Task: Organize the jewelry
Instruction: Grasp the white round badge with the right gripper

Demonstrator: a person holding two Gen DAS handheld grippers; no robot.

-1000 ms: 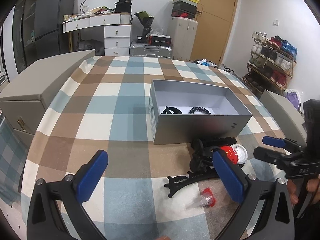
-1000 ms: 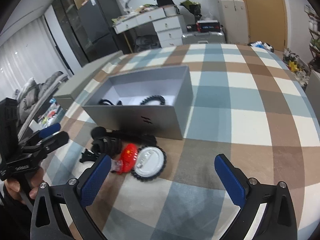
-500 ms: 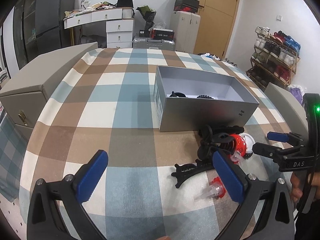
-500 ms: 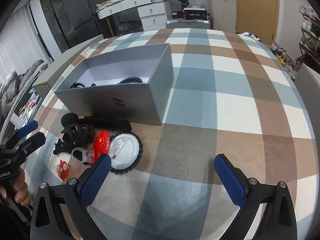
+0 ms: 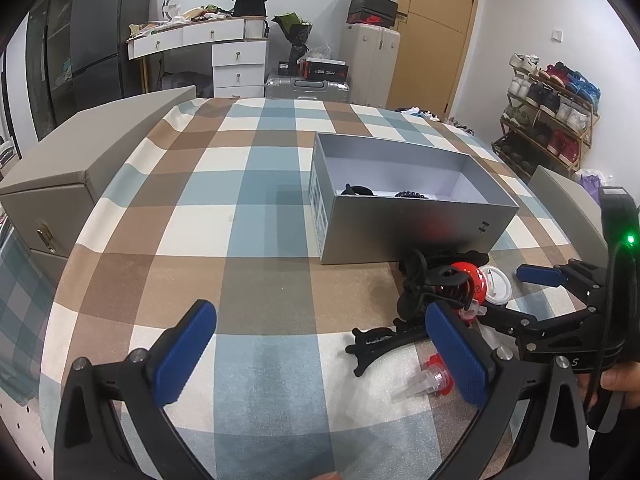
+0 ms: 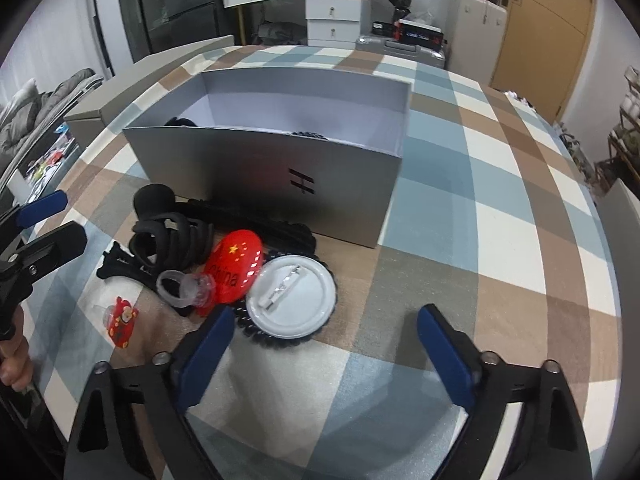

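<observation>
The open grey cardboard box [image 6: 280, 168] lies on the checked tablecloth [image 5: 260, 220], its long axis across the right view. Before it, a white round pin badge [image 6: 290, 296] lies face down. The right gripper [image 6: 324, 354] is closing, nothing between; the left gripper [image 5: 320, 356] stands spread, empty.

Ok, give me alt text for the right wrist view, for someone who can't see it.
The right tongs, jaws closing with nothing between them, hover over a white pin badge on a checked tablecloth. Left of the badge lie a red badge, black hair claws and a clear ring, before an open grey box.
</observation>
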